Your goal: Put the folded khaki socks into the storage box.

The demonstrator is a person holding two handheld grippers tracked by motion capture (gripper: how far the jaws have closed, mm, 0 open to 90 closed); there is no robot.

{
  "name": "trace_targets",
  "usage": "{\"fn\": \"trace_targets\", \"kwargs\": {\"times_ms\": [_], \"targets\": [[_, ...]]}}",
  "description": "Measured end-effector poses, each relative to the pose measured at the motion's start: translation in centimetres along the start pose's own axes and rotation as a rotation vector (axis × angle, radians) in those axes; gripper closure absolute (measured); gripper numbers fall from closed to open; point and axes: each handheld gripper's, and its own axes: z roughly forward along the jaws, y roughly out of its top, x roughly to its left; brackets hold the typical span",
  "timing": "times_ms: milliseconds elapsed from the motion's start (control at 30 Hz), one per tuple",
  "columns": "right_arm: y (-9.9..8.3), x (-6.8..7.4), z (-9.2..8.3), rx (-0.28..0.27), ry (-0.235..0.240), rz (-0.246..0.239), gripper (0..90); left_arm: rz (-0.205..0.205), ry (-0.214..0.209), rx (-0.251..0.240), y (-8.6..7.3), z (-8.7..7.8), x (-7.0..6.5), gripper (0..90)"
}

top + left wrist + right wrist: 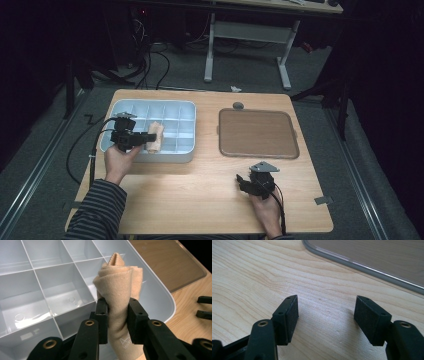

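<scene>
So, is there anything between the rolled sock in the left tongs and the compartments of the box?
Nothing visible is in the way. The left tongs are shut on the rolled sock above the grey box, and the compartments near it look open and unfilled. The lid lies apart on the table.

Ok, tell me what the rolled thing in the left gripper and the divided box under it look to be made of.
The rolled cloth looks like soft beige knit fabric, matte: fine ribbed weave, folds, and it pinches in where the left gripper clamps it. The compartment box seems to be pale, translucent moulded plastic, glossy: light glints on the cell floors, with thin straight dividers and rounded corners.
</scene>
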Motion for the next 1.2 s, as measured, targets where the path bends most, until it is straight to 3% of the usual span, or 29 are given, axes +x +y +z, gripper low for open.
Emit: {"fn": "trace_targets", "kwargs": {"times_ms": [533,800,1200], "targets": [[0.0,0.0,0.0,-0.001,0.000,-0.001,36.3,-0.016,0.011,0.051,-0.6,0.6,1.3,73.3],[0.0,0.0,0.0,0.000,0.000,0.000,36.3,-0.058,0.000,0.055,-1.2,0.7,2.2,73.3],[0.0,0.0,0.0,0.000,0.000,0.002,36.3,-0.052,0.020,0.079,-1.5,1.2,2.4,73.3]]}}
